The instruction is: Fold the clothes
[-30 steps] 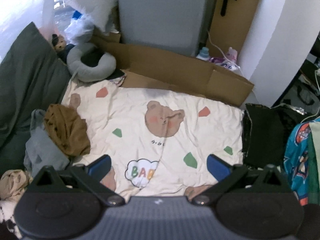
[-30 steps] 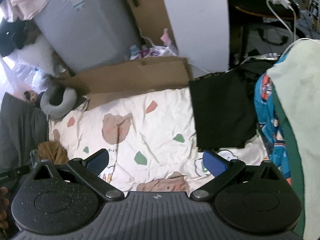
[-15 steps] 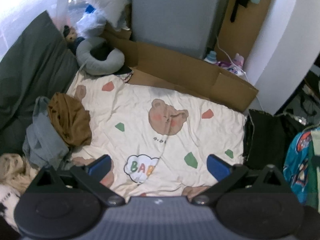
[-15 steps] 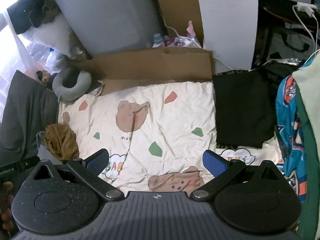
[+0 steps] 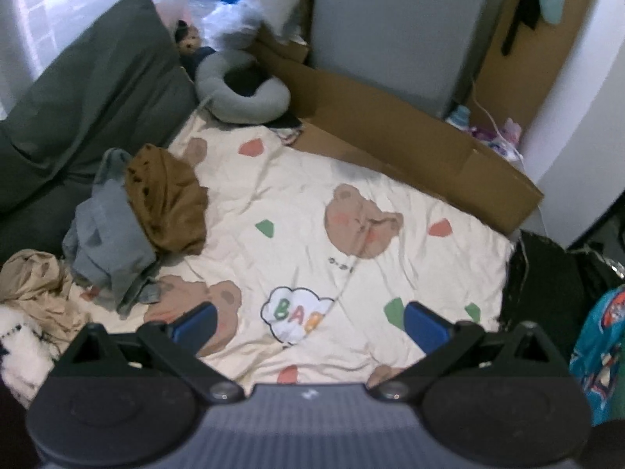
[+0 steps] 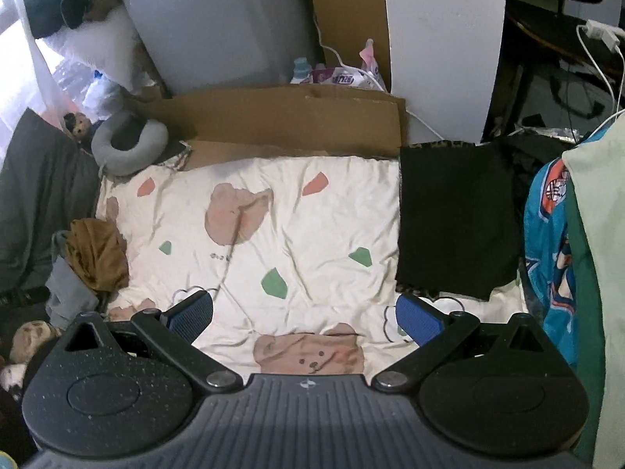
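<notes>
While both grippers hover above the bear-print blanket (image 5: 297, 215), the left gripper (image 5: 308, 324) and right gripper (image 6: 304, 314) stand spread apart, holding nothing. Crumpled brown garment (image 5: 168, 199) and grey garment (image 5: 105, 242) lie ahead-left; a folded black garment (image 6: 453, 219) lies ahead-right.

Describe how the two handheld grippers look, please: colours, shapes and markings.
Both look alike. The left gripper and the right gripper each have blue ribbed pads on black link arms, round black discs, silver pivot screws, and a grey ribbed body with a small white mark.
</notes>
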A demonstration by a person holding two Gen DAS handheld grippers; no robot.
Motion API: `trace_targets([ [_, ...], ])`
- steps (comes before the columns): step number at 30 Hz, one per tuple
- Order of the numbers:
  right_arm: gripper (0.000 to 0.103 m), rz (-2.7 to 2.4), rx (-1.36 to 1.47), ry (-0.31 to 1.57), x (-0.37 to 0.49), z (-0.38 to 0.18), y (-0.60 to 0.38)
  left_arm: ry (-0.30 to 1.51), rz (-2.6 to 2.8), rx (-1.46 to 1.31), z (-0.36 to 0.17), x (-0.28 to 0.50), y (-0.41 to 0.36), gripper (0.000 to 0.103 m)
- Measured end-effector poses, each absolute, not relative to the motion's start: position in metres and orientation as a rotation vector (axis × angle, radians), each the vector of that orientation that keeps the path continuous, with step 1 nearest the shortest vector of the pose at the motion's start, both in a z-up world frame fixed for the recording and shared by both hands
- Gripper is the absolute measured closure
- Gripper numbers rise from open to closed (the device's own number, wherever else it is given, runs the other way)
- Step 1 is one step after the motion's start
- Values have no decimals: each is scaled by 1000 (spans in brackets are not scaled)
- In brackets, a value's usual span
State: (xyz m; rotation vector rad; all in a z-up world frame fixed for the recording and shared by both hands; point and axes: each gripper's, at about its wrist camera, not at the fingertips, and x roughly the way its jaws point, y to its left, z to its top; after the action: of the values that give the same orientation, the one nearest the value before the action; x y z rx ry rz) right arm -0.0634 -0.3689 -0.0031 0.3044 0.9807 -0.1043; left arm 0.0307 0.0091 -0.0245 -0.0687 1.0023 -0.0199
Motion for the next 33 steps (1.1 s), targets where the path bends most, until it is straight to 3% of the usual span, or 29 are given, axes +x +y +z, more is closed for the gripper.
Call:
trace_targets([
  [18, 0, -46, 233, 1048, -54, -25, -340, 967, -59, 7, -34, 11, -40, 0],
  [28, 0, 23, 217, 1094, -39, -36, -328, 1108, -122, -52, -56, 24, -39, 2],
  [33, 0, 20, 177, 1093, -39, -35, -321, 1082, -114, -7, -53, 17, -45, 2],
])
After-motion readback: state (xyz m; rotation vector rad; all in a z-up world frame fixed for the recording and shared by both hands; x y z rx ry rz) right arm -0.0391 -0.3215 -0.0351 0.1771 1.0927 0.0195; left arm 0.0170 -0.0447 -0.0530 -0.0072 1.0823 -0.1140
